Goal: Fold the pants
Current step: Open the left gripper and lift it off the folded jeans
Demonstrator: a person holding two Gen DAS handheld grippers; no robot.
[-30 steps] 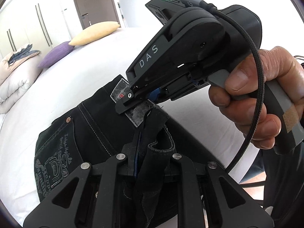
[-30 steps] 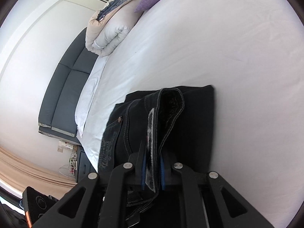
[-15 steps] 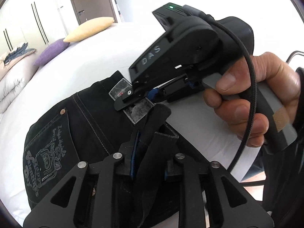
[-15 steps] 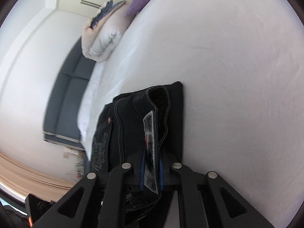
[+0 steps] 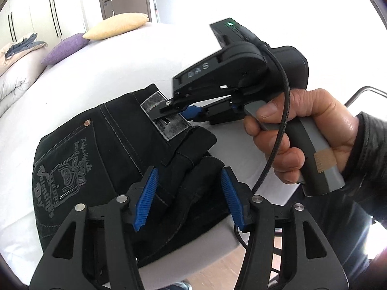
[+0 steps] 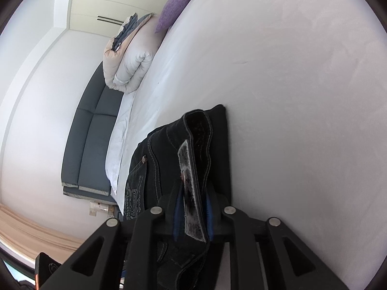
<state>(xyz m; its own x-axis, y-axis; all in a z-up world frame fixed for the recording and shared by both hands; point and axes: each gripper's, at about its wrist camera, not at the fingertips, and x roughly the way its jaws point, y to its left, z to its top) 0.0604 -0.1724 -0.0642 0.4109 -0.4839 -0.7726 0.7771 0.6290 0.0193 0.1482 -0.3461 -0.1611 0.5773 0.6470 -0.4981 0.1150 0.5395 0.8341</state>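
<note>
Black jeans [image 5: 101, 149] lie bunched near the front edge of a white bed [image 5: 121, 67], back pocket print facing up. My left gripper [image 5: 188, 200] is open, its blue pads [image 5: 145, 200] apart on either side of a loose fold of the waistband. My right gripper [image 6: 192, 213] is shut on the waistband with its grey patch [image 6: 191, 193]. In the left wrist view the right gripper [image 5: 174, 111] pinches that patch [image 5: 167, 123] just beyond my left fingers, held by a hand.
A yellow pillow [image 5: 116, 25] and a purple pillow [image 5: 64, 50] lie at the bed's far end, with a rolled duvet [image 6: 130, 67] beside them. A dark grey sofa [image 6: 89, 133] stands along the wall. The bed edge [image 5: 217, 246] and wooden floor are close below.
My left gripper has opened and let go of the waistband fold. The jeans have come down onto the bed. The right gripper still holds the patch.
</note>
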